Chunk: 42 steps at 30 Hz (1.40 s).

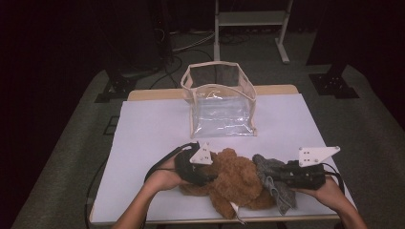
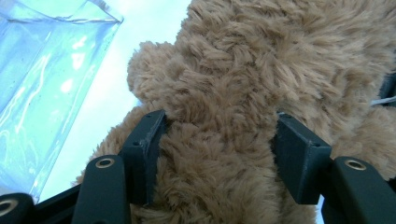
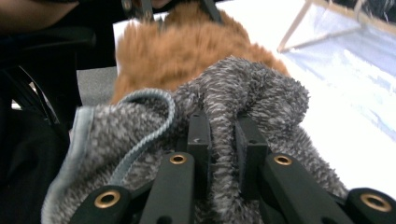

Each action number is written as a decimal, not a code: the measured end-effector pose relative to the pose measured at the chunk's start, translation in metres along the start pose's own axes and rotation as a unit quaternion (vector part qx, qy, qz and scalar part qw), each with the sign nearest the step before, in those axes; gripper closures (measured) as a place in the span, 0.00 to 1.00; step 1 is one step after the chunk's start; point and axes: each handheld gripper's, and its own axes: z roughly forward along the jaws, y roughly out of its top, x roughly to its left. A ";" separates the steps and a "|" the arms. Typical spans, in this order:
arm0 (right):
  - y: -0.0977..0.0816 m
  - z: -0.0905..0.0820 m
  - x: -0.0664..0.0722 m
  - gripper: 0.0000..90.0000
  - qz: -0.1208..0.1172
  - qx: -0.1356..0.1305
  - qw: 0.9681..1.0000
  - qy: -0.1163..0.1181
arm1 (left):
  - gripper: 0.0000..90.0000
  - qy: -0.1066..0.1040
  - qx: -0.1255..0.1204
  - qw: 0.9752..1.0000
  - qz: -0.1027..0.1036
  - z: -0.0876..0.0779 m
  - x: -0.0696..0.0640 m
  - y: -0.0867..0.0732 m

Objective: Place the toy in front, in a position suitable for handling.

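Brown teddy bear [image 2: 243,93] between left gripper [image 2: 217,154] jaws

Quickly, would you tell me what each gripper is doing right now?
Left gripper: closed on the teddy bear.
Right gripper: closed on the grey cloth.

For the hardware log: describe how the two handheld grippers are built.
Left gripper and right gripper: black bodies, each topped by a pale grey three-cornered plate with small holes. Black jaws carry brass-ringed screw holes. A black cable loops from the left one. No sleeves visible.
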 end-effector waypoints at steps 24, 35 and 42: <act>0.007 0.029 -0.044 0.87 0.019 0.012 0.999 -0.030 | 0.41 -0.001 0.003 1.000 -0.002 -0.007 0.001 -0.006; 0.029 0.030 -0.037 0.87 -0.006 -0.008 1.000 -0.002 | 0.40 -0.017 -0.009 1.000 0.001 -0.007 0.001 -0.009; 0.015 0.027 -0.039 0.87 0.007 0.017 1.000 -0.016 | 0.40 -0.021 -0.009 1.000 0.006 -0.006 0.001 -0.007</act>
